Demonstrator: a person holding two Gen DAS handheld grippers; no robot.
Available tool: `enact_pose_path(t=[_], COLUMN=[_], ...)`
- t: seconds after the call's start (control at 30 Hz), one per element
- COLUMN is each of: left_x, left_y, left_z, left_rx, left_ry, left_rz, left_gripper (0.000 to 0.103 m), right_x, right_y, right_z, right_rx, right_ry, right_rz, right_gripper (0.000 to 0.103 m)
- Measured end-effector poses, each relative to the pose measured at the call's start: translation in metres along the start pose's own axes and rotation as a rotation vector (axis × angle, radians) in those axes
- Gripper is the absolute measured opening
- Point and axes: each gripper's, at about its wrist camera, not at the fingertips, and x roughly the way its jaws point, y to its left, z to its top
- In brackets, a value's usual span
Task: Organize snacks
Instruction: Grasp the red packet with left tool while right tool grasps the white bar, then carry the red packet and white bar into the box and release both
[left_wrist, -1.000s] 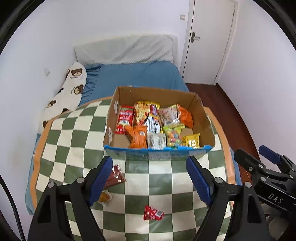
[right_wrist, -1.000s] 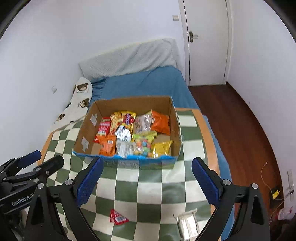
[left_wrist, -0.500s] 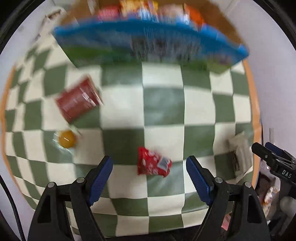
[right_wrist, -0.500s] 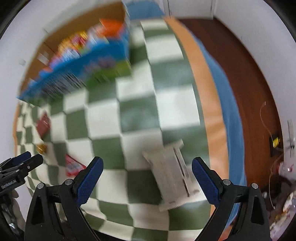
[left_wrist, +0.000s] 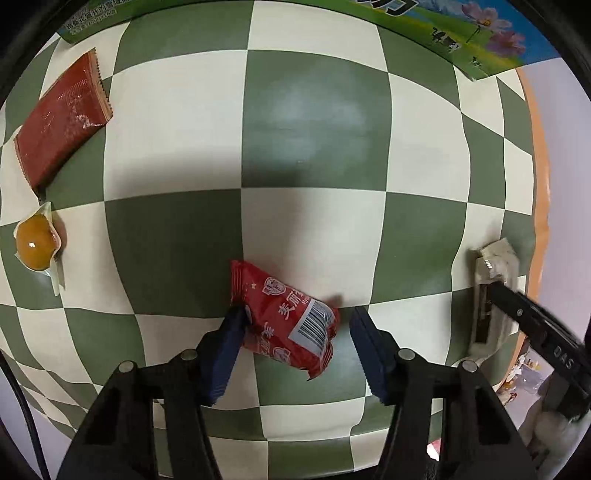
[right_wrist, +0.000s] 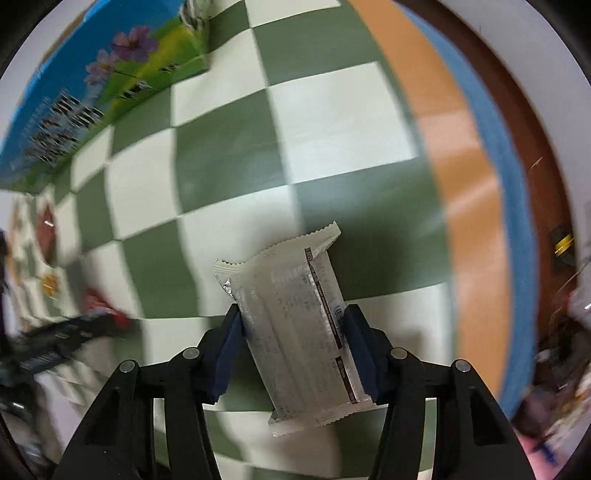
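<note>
Item one, left gripper: I have brought it down from a high view over the snack box to the checkered tablecloth, and its fingers now straddle the small red snack packet. The left pad touches the packet's edge; the right pad stands just clear of it, so I count this gripper as spread and not yet grasping. Item two, right gripper: likewise lowered within the last second, it now has both blue pads against the long sides of the white wrapped bar, which lies near the table's orange border. I judge it clenched on the bar, though motion blur in this view keeps me from saying how firmly. Item three, snack box: only its printed blue-and-green front wall shows at the top of both views, well apart from either packet. Items four and five, unattended on the left of the cloth: a flat dark red sachet and a small clear pack with an orange round sweet, near each other. Assessment: both hands have gone from surveying to picking, one snack apiece; four loose pieces remain outside the box.
</note>
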Motion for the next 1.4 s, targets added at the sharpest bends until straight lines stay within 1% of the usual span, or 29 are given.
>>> enact_pose_path(t=[0.03, 0.07, 0.1, 0.13, 0.2, 0.33, 0.37, 0.43, 0.47, 0.57, 0.63, 0.77, 0.9, 1.03, 1.07, 1.1, 1.17, 1.2, 1.27, 1.3, 1.33, 1.4], left_x=[0.001, 0.004, 0.005, 0.006, 0.009, 0.015, 0.016, 0.016, 0.015, 0.014, 0.012, -0.006, -0.041, -0.091, -0.107, -0.122, -0.16, -0.175, -0.206, -0.217, -0.23, -0.244], left_y=[0.002, 0.003, 0.005, 0.005, 0.006, -0.001, -0.004, -0.01, -0.01, -0.014, -0.014, -0.01, -0.013, -0.014, -0.014, -0.012, -0.007, -0.007, -0.005, -0.003, 0.006, 0.011], left_z=[0.0, 0.0, 0.0, 0.0, -0.001, -0.001, -0.002, -0.006, -0.005, -0.012, -0.014, -0.015, -0.019, -0.019, -0.015, -0.003, 0.022, 0.027, 0.044, 0.052, 0.063, 0.087], left_rx=[-0.008, -0.015, -0.021, -0.025, -0.029, -0.002, 0.004, 0.024, 0.029, 0.036, 0.027, 0.014, 0.009, 0.009, 0.011, 0.016, 0.034, 0.041, 0.048, 0.051, 0.052, 0.057], left_ry=[0.006, 0.017, 0.025, 0.029, 0.04, 0.041, 0.038, 0.029, 0.027, 0.012, 0.004, -0.031, -0.105, -0.204, -0.23, -0.253, -0.304, -0.329, -0.389, -0.409, -0.43, -0.46], left_rz=[-0.009, -0.021, -0.028, -0.033, -0.034, -0.004, 0.004, 0.019, 0.017, 0.02, 0.003, -0.019, -0.055, -0.121, -0.141, -0.152, -0.169, -0.175, -0.161, -0.146, -0.127, -0.059], left_gripper=[0.058, 0.058, 0.058, 0.059, 0.059, 0.059, 0.058, 0.052, 0.052, 0.05, 0.05, 0.05, 0.05, 0.05, 0.05, 0.05, 0.05, 0.05, 0.05, 0.05, 0.05, 0.05], right_x=[0.004, 0.008, 0.011, 0.014, 0.017, 0.026, 0.026, 0.029, 0.029, 0.027, 0.023, 0.008, -0.019, -0.065, -0.078, -0.091, -0.124, -0.134, -0.163, -0.166, -0.176, -0.186], right_y=[0.004, 0.007, 0.012, 0.018, 0.026, 0.038, 0.042, 0.046, 0.047, 0.048, 0.048, 0.048, 0.063, 0.083, 0.093, 0.103, 0.11, 0.113, 0.123, 0.13, 0.135, 0.146], right_z=[-0.001, -0.001, -0.001, -0.001, -0.001, -0.004, -0.004, -0.005, -0.007, -0.012, -0.015, -0.016, -0.012, -0.002, 0.006, 0.011, 0.025, 0.034, 0.056, 0.063, 0.076, 0.099], right_rx=[0.021, 0.027, 0.027, 0.017, -0.011, -0.09, -0.105, -0.135, -0.151, -0.162, -0.15, -0.113, -0.114, -0.137, -0.145, -0.153, -0.168, -0.173, -0.193, -0.199, -0.21, -0.229], right_ry=[0.015, 0.026, 0.037, 0.04, 0.043, 0.062, 0.061, 0.05, 0.038, 0.016, 0.007, -0.006, -0.045, -0.119, -0.138, -0.164, -0.219, -0.234, -0.29, -0.308, -0.338, -0.376], right_rz=[0.046, 0.068, 0.081, 0.077, 0.055, -0.015, -0.032, -0.069, -0.09, -0.087, -0.058, 0.033, 0.108, 0.195, 0.208, 0.223, 0.264, 0.272, 0.289, 0.288, 0.282, 0.252], right_gripper=[0.058, 0.058, 0.061, 0.064, 0.075, 0.075, 0.075, 0.069, 0.059, 0.058, 0.058, 0.057, 0.057, 0.057, 0.057, 0.057, 0.057, 0.057, 0.057, 0.057, 0.057, 0.057])
